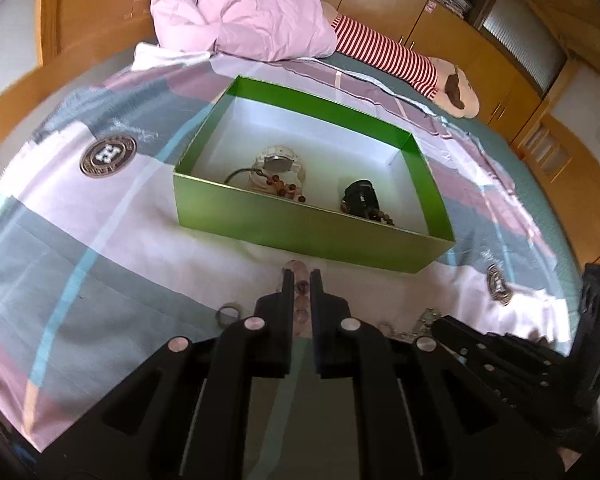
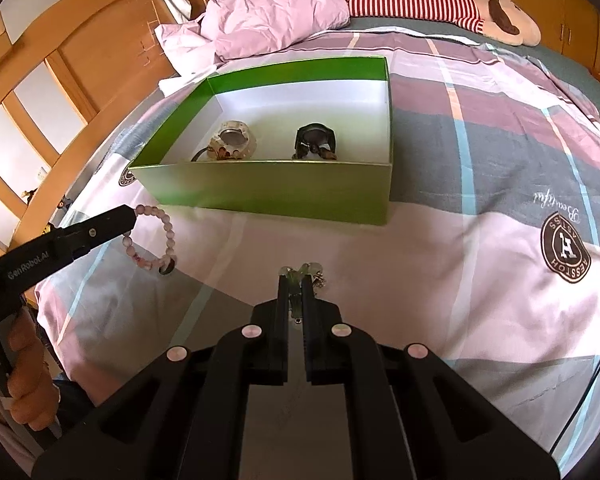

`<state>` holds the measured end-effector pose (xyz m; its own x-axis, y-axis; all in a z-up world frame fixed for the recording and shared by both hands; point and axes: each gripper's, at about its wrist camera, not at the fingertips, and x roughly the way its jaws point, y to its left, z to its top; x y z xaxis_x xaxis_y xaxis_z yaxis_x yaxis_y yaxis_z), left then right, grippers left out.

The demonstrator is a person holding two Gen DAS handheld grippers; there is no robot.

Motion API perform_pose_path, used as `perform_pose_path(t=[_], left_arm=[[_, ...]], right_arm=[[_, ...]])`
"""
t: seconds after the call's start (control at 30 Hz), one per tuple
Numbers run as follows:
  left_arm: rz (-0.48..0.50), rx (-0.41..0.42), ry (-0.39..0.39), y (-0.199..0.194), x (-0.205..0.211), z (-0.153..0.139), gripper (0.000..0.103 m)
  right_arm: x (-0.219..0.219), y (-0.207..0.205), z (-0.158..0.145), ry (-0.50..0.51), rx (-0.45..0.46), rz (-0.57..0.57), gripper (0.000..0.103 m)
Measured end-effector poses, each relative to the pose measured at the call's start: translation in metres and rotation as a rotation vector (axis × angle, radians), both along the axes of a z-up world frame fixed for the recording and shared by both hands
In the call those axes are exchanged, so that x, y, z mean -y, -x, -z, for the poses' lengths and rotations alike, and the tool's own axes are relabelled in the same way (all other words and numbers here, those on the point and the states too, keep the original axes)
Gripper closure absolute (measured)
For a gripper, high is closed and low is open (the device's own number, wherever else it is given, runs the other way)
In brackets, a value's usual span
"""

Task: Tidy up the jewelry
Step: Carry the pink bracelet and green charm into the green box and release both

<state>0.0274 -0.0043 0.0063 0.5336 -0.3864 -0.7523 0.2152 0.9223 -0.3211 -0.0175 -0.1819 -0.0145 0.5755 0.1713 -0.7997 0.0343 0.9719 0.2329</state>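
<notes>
Right wrist: left gripper (image 2: 130, 216) jaws clamped on pink bead bracelet (image 2: 168, 236); right gripper (image 2: 296, 278) jaws clamped on green pendant (image 2: 300, 271), box (image 2: 268, 196) at 12 o'clock.

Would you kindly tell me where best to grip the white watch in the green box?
Pinch the white watch across its round case, coming straight down from above: it sits face-up, and the green box walls probably block any sideways approach.
</notes>
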Motion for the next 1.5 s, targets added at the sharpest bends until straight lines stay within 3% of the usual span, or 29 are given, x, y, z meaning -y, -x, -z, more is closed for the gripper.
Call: perform_pose_path(t=[0.2,0.37,0.53,0.67,0.87,0.97,1.03,1.17,1.37,1.5], left_arm=[[0.040,-0.034,0.182,-0.019,-0.005,-0.014,0.095],[0.048,0.000,0.232,-0.048,0.004,-0.034,0.095],[0.093,-0.041,0.238,-0.045,0.006,-0.022,0.095],[0.087,-0.018,0.176,-0.048,0.012,-0.027,0.095],[0.086,0.026,0.123,-0.052,0.015,-0.037,0.095],[0.082,-0.030,-0.015,-0.045,0.011,-0.018,0.094],[0.051,-0.129,-0.088,-0.044,0.005,0.008,0.084],[0.036,-0.262,-0.263,-0.047,0.015,0.046,0.082],[0.083,-0.314,-0.361,-0.024,0.031,0.066,0.078],[0.086,-0.330,-0.422,-0.019,0.037,0.077,0.070]], right_arm=[[0.006,-0.020,-0.036,-0.042,0.086,-0.006,0.097],[0.010,-0.037,-0.059,-0.044,0.137,-0.003,0.097],[0.002,-0.036,-0.043,-0.059,0.125,-0.050,0.097],[0.002,-0.046,-0.029,-0.090,0.097,-0.045,0.097],[0.002,-0.049,-0.047,-0.081,0.137,-0.052,0.097],[0.000,-0.042,-0.040,-0.084,0.127,-0.069,0.097],[0.000,-0.038,-0.028,-0.092,0.101,-0.070,0.097],[-0.001,-0.031,0.001,-0.120,0.031,-0.061,0.097],[0.000,-0.017,0.021,-0.134,-0.013,-0.056,0.097],[-0.002,-0.016,0.026,-0.135,-0.021,-0.056,0.097]])
